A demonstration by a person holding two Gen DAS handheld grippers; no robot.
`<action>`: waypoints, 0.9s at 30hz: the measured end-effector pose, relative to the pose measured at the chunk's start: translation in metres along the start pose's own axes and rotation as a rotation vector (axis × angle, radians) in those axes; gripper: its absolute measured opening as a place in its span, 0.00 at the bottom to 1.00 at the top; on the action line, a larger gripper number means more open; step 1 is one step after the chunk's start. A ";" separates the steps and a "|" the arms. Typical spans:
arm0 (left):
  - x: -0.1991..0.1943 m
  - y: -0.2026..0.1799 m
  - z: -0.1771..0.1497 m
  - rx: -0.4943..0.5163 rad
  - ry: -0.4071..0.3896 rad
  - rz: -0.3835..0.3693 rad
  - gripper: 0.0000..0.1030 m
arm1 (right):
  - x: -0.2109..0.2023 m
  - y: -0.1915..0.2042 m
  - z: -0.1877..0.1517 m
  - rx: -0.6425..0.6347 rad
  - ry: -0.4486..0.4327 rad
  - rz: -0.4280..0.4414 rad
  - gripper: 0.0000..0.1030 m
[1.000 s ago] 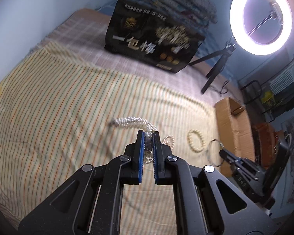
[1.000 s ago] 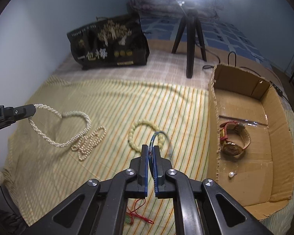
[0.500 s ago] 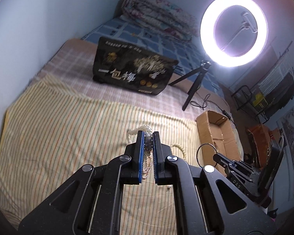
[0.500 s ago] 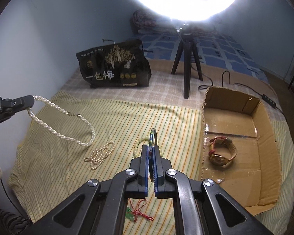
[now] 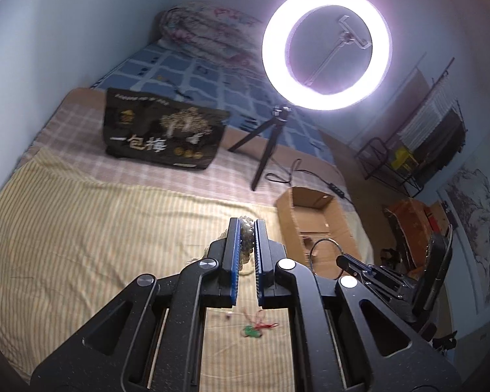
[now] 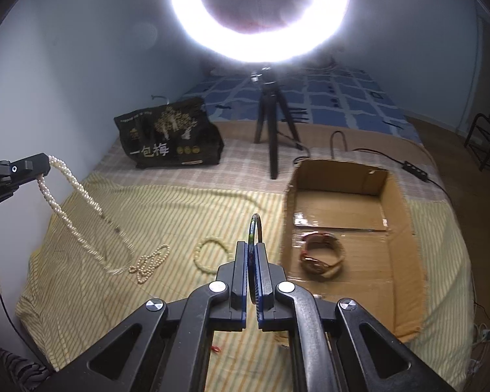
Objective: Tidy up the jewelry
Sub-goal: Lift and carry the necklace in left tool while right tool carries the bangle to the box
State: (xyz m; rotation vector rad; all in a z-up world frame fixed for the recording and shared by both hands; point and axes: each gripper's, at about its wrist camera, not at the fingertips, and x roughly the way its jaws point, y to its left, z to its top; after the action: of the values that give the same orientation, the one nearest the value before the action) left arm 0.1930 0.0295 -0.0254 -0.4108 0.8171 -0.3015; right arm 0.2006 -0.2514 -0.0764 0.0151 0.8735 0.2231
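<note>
Both hand-held grippers loaded with jewelry above the bed.

The left hand-held gripper [image 5: 245,228] was seen clenched on a twisted pearl necklace [image 6: 69,202], which was held off the striped cloth [image 6: 121,281] with its loop hanging below the fingertips. The right hand-held gripper [image 6: 252,251] was seen clamped on a thin bangle [image 6: 254,228], held upright on edge between the jaws. A bead bracelet [image 6: 209,256] and a small pearl strand [image 6: 150,263] were noted on the cloth just ahead-left of the right gripper. A cardboard box [image 6: 405,228] was noted ahead-right of it, with a watch [image 6: 321,256] lying inside. A red cord with a green charm [image 5: 256,326] was seen beneath the left gripper.
</note>
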 end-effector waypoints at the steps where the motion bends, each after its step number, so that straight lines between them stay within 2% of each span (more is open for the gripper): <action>1: 0.001 -0.005 0.000 0.006 0.001 -0.009 0.05 | -0.004 -0.005 -0.001 0.006 -0.003 -0.004 0.01; 14: 0.022 -0.086 0.005 0.088 0.012 -0.119 0.05 | -0.030 -0.064 -0.009 0.081 -0.024 -0.073 0.01; 27: 0.041 -0.163 0.008 0.184 0.027 -0.183 0.05 | -0.034 -0.110 -0.019 0.154 -0.009 -0.108 0.01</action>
State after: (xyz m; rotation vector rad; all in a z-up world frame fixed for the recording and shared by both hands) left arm 0.2095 -0.1288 0.0292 -0.3095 0.7721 -0.5492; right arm 0.1853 -0.3676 -0.0742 0.1118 0.8780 0.0546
